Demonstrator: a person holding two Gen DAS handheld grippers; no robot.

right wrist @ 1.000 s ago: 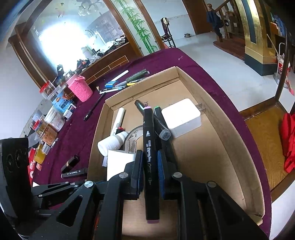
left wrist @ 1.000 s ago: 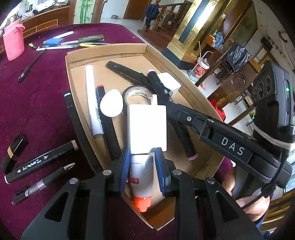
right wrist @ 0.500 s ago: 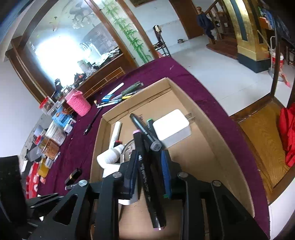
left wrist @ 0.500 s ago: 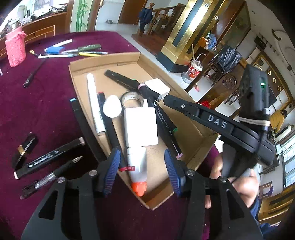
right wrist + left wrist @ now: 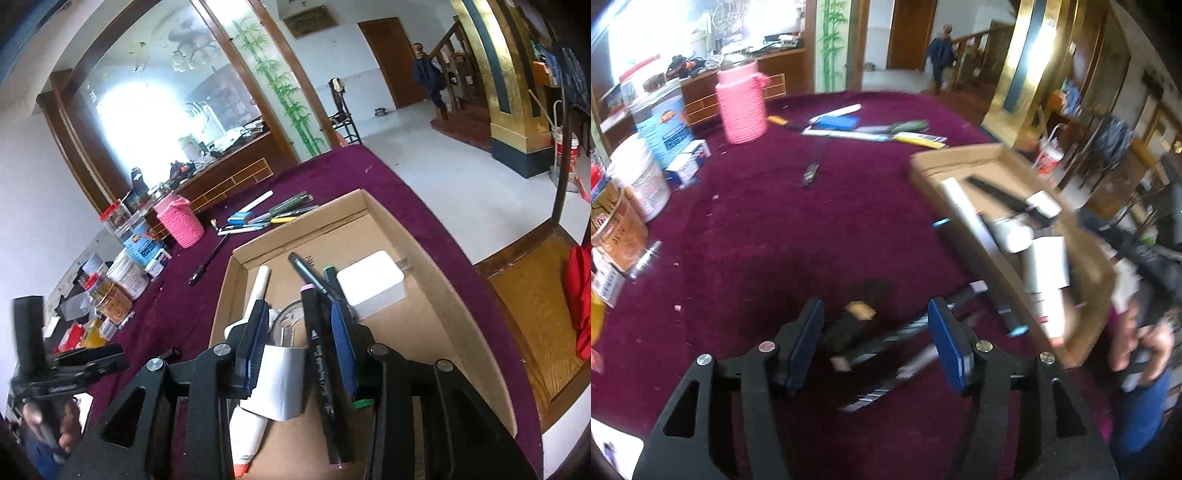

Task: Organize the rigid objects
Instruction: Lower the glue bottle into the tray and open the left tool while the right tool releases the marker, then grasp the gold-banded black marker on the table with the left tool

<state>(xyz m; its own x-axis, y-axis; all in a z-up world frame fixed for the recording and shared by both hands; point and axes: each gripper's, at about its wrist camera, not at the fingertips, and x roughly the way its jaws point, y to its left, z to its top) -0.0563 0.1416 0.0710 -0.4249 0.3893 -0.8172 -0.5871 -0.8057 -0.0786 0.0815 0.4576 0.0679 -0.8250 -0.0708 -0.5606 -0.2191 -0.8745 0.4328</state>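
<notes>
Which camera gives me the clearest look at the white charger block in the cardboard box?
The right wrist view. There the white charger block lies sharp and whole on the floor of the cardboard box, prongs showing, beside the markers. The left wrist view is motion-blurred, so the charger block is only a small white smear there.

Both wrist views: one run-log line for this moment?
left gripper: open, jaws just widened, over loose black pens | right gripper: open, black marker loose between pads | brown cardboard tray: part filled
</notes>
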